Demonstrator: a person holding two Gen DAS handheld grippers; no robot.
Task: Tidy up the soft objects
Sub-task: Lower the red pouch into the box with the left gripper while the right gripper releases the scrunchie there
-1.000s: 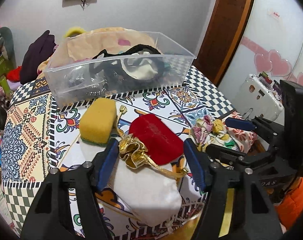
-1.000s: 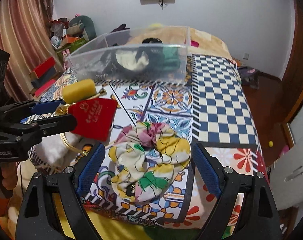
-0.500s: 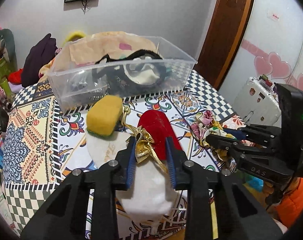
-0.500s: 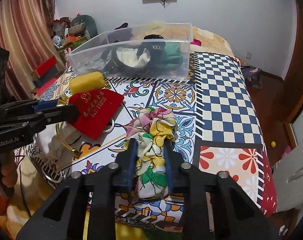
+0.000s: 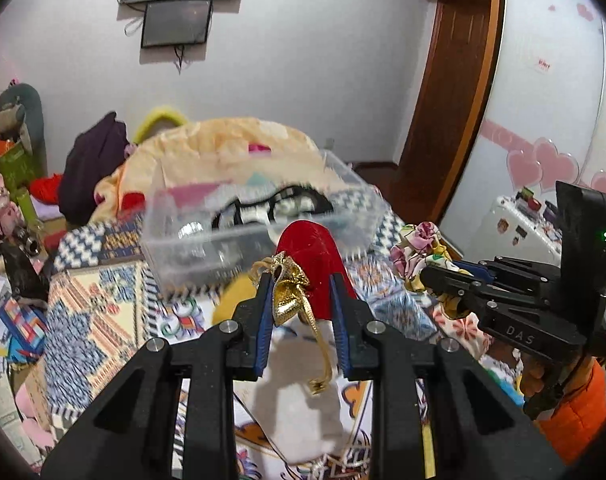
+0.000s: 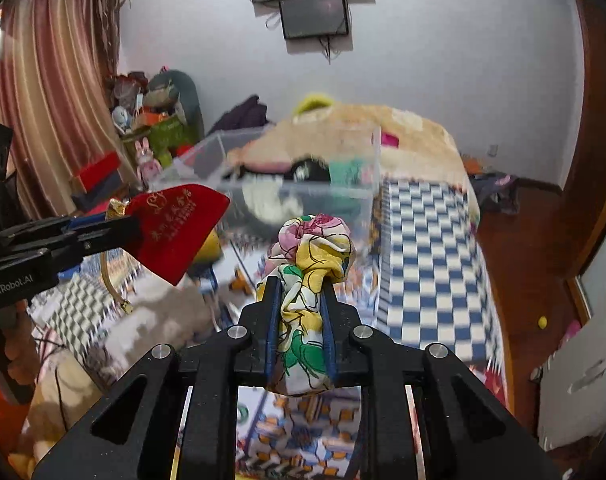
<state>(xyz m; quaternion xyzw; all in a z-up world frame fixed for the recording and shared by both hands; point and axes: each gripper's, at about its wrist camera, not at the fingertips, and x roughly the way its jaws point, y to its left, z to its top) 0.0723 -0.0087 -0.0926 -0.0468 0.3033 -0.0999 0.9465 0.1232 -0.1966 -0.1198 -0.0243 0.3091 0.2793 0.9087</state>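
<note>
In your left wrist view the table (image 5: 91,320) and the clear plastic bin (image 5: 259,216) are smearing with motion blur, so what is lying in the bin is hard to read: only dark bands and pale patches are showing through its wall. Your left gripper (image 5: 301,280) is pinching the gold gathered neck (image 5: 287,292) of the red velvet pouch (image 5: 311,256), with its jaws drawn close on it. The pouch body is sticking out ahead of the fingertips, and its gold cord (image 5: 319,356) is dangling below them. The bin is sitting ahead of the tool, beyond the pouch. A yellow sponge (image 5: 233,300) is peeking out, mostly covered by your left finger. Off to the right, your right gripper (image 5: 459,276) is showing side-on with floral fabric bunched at its tip.

In your right wrist view the tabletop is again blurring. Your right gripper (image 6: 299,284) is squeezing the floral scrunchie (image 6: 311,256), jaws pressed narrowly against it; the fabric is bulging above the fingertips and hanging down between the fingers. The bin (image 6: 299,196) is lying ahead, holding something dark, pale and green that you cannot make out. To the left, your left gripper (image 6: 115,224) is holding the pouch (image 6: 179,224) in the air.
</note>
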